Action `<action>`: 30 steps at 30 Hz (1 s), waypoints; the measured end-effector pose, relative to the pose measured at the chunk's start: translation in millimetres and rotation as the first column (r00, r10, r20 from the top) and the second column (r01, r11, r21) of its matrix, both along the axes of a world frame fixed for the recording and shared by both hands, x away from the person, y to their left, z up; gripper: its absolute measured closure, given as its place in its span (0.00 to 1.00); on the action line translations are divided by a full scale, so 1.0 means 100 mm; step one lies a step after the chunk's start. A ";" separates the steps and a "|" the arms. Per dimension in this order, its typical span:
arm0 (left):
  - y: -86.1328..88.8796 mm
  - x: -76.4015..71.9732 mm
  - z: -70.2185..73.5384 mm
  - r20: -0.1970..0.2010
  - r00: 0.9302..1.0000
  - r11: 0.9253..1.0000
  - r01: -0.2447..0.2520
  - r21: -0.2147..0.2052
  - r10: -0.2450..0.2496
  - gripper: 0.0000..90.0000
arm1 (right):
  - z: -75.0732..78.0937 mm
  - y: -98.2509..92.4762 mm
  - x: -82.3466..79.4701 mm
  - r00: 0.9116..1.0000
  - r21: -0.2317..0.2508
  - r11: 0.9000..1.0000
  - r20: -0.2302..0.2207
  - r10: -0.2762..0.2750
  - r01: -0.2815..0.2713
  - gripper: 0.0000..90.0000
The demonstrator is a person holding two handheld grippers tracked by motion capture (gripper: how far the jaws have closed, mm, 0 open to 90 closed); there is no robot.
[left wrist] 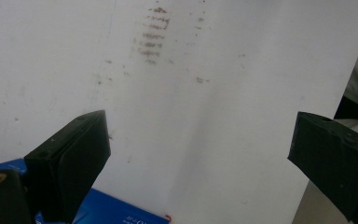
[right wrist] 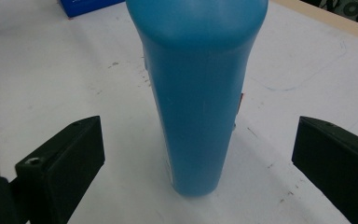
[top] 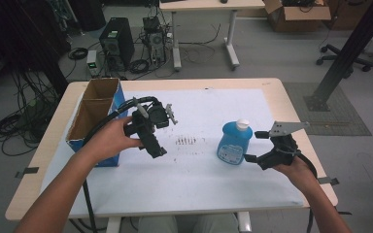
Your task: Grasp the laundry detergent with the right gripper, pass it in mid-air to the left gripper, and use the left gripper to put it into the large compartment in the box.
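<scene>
A white sheet (top: 189,165) covers most of the wooden tabletop (top: 277,87), with a patch of brown smudges (top: 186,141) just left of the blue bottle (top: 234,141). Behind the tabletop, the floor carries a computer tower (top: 117,42), tangled cables and another desk. The bottle stands upright with a white cap, right of the smudges. Well left of the bottle, an open cardboard box (top: 96,116) with blue sides stands at the sheet's edge; its inside looks bare. The right claw (top: 250,146) is spread wide just beside the bottle, apart from it. The left claw (top: 161,137) is spread too, held above the sheet between box and bottle.
</scene>
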State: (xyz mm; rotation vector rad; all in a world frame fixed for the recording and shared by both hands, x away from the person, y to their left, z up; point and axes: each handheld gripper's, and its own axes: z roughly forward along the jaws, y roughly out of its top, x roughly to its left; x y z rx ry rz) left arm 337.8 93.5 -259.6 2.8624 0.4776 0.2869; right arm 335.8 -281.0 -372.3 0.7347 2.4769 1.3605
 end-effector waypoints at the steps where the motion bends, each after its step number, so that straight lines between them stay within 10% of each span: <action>1: 0.00 0.00 0.00 0.000 1.000 1.000 -0.001 -0.001 0.001 0.06 | -0.01 0.01 0.00 1.000 0.005 1.000 0.003 0.001 -0.001 0.02; 30: 0.06 -0.01 -0.05 -0.005 1.000 1.000 -0.014 -0.007 0.014 0.06 | -0.23 0.20 0.14 0.999 0.132 0.991 0.038 -0.005 0.000 0.04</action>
